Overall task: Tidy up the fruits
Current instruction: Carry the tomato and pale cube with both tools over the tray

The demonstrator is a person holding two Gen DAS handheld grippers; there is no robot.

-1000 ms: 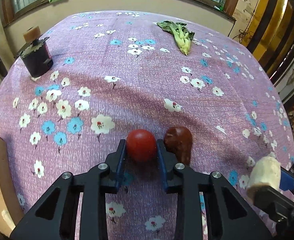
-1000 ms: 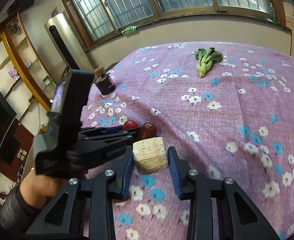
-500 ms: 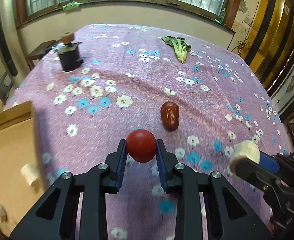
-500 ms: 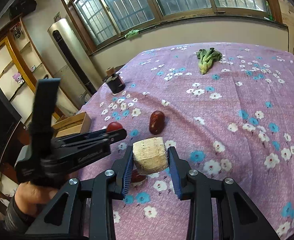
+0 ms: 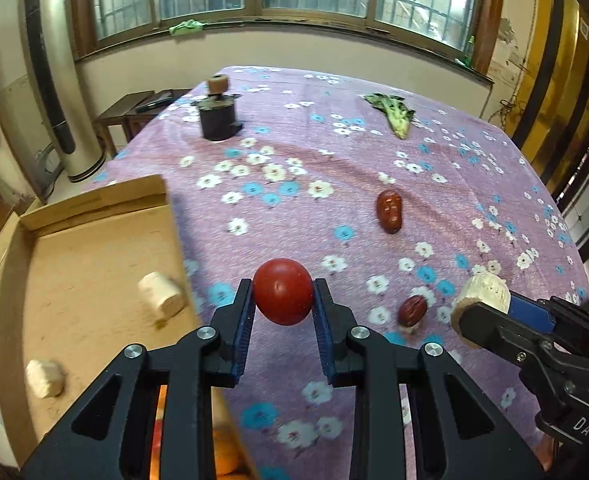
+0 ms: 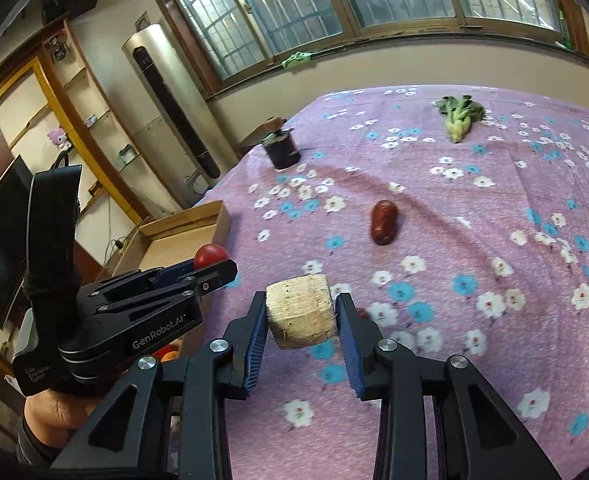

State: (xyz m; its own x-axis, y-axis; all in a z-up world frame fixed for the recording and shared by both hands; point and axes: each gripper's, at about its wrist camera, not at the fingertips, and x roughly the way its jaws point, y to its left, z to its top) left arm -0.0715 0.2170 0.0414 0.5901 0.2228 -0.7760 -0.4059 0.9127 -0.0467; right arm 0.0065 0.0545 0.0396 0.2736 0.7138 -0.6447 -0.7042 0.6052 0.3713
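Observation:
My left gripper [image 5: 282, 300] is shut on a red tomato [image 5: 282, 297] and holds it above the table, beside the cardboard box [image 5: 94, 200] at the left. My right gripper [image 6: 300, 316] is shut on a pale yam chunk [image 6: 300, 310], seen at the right of the left wrist view [image 5: 480, 298]. A large dark red date [image 5: 389, 212] lies on the purple floral cloth; it also shows in the right wrist view [image 6: 383, 222]. A smaller date [image 5: 412, 310] lies near the right gripper. Two pale chunks [image 5: 160, 295] and orange fruit [image 5: 222, 456] lie in the box.
A dark jar with a cork [image 5: 216, 114] stands at the far left of the table. A green leafy vegetable [image 5: 392, 114] lies at the far side. A tall air conditioner [image 6: 166, 112] and shelves stand beyond the table's left edge.
Both grippers have lifted and pulled back leftward with their loads. The cardboard box has come into the left wrist view. The small date near the right gripper now shows.

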